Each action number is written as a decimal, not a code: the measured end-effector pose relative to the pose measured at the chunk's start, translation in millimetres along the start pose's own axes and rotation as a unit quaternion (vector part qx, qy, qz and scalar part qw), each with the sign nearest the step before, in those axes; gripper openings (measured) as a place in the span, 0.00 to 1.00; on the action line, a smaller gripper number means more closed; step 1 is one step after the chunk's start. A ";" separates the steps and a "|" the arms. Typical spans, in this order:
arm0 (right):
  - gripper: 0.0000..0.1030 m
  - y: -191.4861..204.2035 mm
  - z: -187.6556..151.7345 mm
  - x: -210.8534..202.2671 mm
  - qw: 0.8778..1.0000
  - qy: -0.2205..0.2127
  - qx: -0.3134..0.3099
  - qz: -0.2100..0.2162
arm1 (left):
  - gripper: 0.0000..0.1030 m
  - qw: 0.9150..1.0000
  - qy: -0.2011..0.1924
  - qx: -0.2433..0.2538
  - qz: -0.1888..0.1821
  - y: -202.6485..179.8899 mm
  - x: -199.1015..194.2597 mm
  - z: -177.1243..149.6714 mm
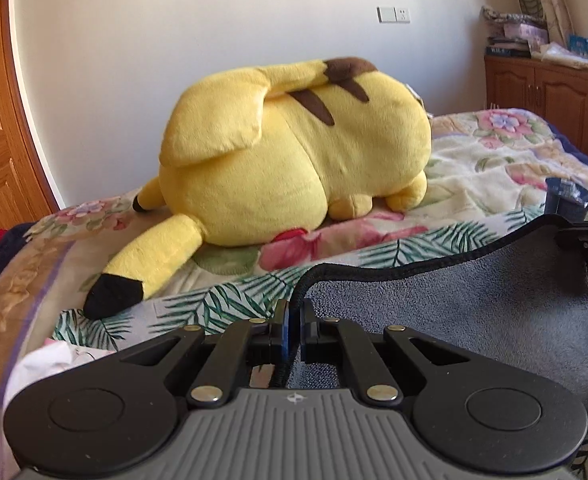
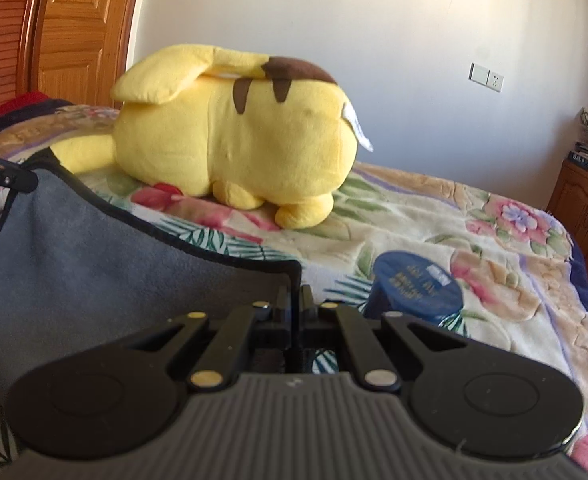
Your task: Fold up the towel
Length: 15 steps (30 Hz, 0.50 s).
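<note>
Bedding fills both views: a floral blanket covers the bed, with a large yellow plush toy lying on it against a white wall that carries a wall socket. A wooden door stands behind the bed, and a wooden cabinet sits in the far corner. The grey towel, edged in black, hangs stretched between the tools above the blanket. The left gripper is clamped on one corner, the right gripper on the other. Only the right wrist view shows the printed lid of a blue container just beside the right gripper; the left wrist view shows only its dark side.
</note>
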State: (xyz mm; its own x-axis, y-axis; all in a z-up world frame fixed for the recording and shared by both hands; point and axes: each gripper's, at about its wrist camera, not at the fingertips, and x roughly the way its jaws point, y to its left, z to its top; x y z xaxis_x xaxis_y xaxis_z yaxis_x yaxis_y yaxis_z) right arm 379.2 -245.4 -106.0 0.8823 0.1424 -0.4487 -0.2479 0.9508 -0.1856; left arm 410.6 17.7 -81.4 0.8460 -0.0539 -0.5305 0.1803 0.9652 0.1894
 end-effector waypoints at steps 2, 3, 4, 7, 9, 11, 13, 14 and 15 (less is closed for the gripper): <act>0.03 2.1 -4.2 4.8 1.000 0.006 -0.003 0.001 | 0.00 1.000 0.005 -0.001 0.001 -1.5 4.2 -3.3; 0.03 2.8 -5.6 6.1 1.000 0.007 -0.004 0.002 | 0.00 1.000 0.007 -0.002 0.001 -1.9 6.1 -4.8; 0.04 3.0 -6.2 7.6 1.000 0.010 -0.004 0.002 | 0.00 1.000 0.009 -0.004 0.001 -1.9 7.2 -5.7; 0.05 2.9 -6.6 10.1 1.000 0.014 -0.003 0.000 | 0.00 1.000 0.015 -0.003 0.005 -2.5 9.1 -6.8; 0.20 2.2 -6.2 8.5 1.000 0.013 0.002 -0.003 | 0.09 1.000 0.013 -0.005 0.008 -1.4 6.7 -6.8; 0.42 -0.1 -5.4 5.2 1.000 0.012 0.012 0.001 | 0.19 1.000 0.011 -0.010 0.007 0.1 2.6 -6.2; 0.52 -1.1 -4.3 -1.6 1.000 0.006 0.019 0.003 | 0.22 1.000 0.012 -0.015 0.004 1.7 -3.0 -6.0; 0.52 -1.6 -2.7 -5.6 1.000 0.005 0.020 0.006 | 0.26 1.000 0.012 -0.017 0.003 2.2 -7.1 -5.9; 0.52 -2.1 -1.0 -10.1 1.000 0.004 0.022 0.009 | 0.29 1.000 0.011 -0.018 0.002 1.9 -12.2 -6.0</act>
State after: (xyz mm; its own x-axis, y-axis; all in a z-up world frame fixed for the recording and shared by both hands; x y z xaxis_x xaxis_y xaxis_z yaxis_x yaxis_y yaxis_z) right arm 370.5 -249.1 -102.0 0.8743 0.1584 -0.4588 -0.2462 0.9593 -0.1380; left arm 397.6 21.7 -79.5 0.8350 -0.0446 -0.5484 0.1581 0.9741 0.1615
